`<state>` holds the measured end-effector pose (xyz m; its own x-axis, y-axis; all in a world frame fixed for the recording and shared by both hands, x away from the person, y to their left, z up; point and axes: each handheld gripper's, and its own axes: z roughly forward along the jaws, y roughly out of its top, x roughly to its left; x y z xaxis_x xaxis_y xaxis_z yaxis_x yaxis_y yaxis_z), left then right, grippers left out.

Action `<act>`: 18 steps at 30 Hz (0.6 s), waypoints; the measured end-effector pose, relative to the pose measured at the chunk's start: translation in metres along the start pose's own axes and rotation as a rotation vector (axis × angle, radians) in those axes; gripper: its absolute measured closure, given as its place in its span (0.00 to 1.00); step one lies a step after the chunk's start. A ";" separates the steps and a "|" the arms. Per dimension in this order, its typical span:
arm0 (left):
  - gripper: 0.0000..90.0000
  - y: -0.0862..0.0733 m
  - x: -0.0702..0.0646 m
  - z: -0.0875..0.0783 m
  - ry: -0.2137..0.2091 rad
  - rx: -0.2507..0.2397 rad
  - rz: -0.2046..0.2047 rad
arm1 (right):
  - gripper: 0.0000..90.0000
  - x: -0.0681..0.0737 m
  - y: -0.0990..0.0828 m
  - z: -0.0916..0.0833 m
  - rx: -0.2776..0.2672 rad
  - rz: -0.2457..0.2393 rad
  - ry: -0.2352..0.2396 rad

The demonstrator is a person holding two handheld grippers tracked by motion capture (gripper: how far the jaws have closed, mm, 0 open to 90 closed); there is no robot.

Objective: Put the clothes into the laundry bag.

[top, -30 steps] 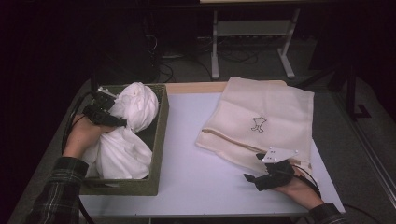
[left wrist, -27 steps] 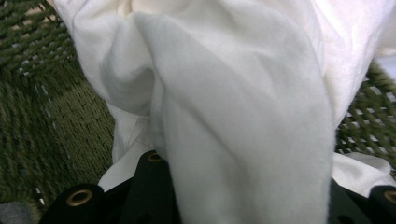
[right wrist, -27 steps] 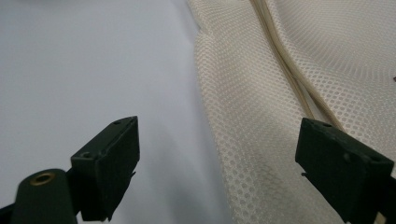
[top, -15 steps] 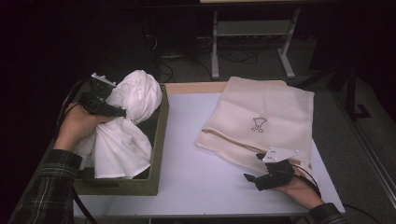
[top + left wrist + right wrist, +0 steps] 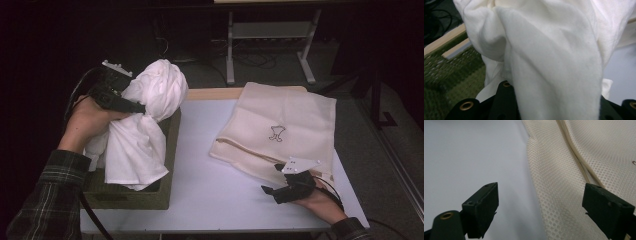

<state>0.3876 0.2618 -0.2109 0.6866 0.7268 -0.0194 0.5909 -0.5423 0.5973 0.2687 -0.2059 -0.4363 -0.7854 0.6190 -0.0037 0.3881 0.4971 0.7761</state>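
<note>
One white cloth (image 5: 142,120) clamped in left claw (image 5: 134,106), raised higher out of green basket (image 5: 165,165) than second ago; extraction nearly done. Right claw (image 5: 272,192) wide open, empty, rested on surface (image 5: 210,165) beside mesh bag (image 5: 285,125)

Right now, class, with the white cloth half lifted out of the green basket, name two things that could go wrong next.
1. The left gripper pinches the white cloth at one bunched spot; its loose lower folds hang inside the green basket and might snag on the rim or drag it.
2. The right gripper rests open by the edge of the mesh bag, whose mouth looks flat, so stuffing the cloth in could fail.
</note>
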 end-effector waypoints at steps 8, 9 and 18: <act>0.74 0.027 -0.024 0.004 -0.066 -0.021 0.046 | 0.15 -0.002 0.000 -0.002 -0.007 0.005 -0.003; 0.74 0.030 -0.027 0.005 -0.076 -0.025 0.049 | 0.15 -0.003 0.000 -0.002 -0.011 0.008 -0.003; 0.74 0.057 -0.063 0.020 -0.164 -0.049 0.101 | 0.15 -0.008 0.000 -0.007 -0.027 0.028 -0.013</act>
<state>0.3871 0.1765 -0.1916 0.8035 0.5892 -0.0854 0.4971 -0.5851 0.6408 0.2716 -0.2155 -0.4320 -0.7678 0.6405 0.0105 0.3966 0.4624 0.7930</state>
